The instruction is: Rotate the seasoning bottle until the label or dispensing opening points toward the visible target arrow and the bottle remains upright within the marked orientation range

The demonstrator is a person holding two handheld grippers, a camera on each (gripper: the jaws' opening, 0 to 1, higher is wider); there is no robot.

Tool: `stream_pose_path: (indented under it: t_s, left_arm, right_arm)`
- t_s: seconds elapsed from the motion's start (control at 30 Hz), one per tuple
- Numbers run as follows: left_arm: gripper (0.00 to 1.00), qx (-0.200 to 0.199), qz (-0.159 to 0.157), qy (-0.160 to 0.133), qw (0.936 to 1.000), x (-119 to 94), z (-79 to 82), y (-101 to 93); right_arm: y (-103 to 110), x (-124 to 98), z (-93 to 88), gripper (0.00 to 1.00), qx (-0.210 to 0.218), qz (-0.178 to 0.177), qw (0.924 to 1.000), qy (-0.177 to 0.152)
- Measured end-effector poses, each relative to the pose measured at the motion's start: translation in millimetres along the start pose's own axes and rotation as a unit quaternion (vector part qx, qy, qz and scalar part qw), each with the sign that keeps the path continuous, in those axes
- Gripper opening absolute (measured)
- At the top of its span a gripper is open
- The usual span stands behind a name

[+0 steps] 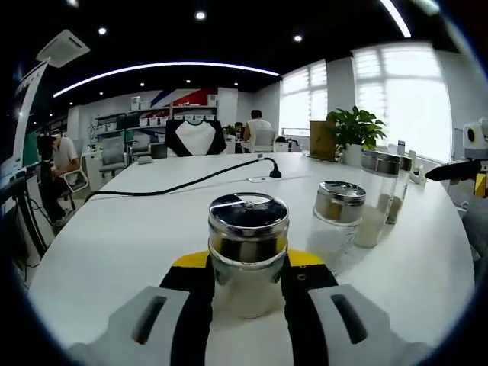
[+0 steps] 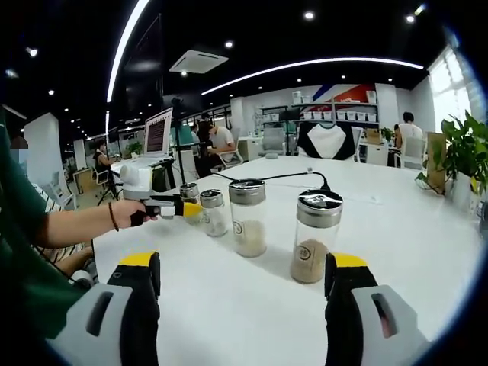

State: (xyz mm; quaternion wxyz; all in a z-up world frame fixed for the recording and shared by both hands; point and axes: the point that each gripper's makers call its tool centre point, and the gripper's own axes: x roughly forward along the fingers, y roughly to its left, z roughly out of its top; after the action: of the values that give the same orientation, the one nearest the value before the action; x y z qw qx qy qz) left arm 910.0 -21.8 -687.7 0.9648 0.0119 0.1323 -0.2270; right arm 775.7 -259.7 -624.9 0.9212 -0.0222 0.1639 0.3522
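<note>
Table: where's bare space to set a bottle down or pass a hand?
Free: the white table between the right gripper and the bottle row, and its far side left of the black cable. Crowded: the row of four bottles beside the left gripper.

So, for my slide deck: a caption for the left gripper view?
Left gripper clamps a steel-lidded seasoning bottle upright on the white table.
</note>
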Motion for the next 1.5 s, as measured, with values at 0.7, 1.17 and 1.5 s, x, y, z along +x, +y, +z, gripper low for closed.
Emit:
stream_pose_path:
  t_s: [0.7,1.17,1.5]
  left_arm:
    - [0.36,0.037,-0.107,0.013,0.9935,5.6,1.1,-7.3]
    - [0.36,0.060,-0.175,0.030,0.9824,7.3,0.6,-11.4]
    - [0.36,0.078,-0.221,0.032,0.9715,5.3,-0.4,-16.6]
  right_arm:
    - [1.8,3.5,1.8,0.90,-0.001,0.006,1.0000,0.001]
    - [4.5,4.6,0.9,0.90,-0.005,0.011,0.9999,0.002]
    - [3.6,3.7,-1.8,0.90,-0.005,0.012,0.9999,0.005]
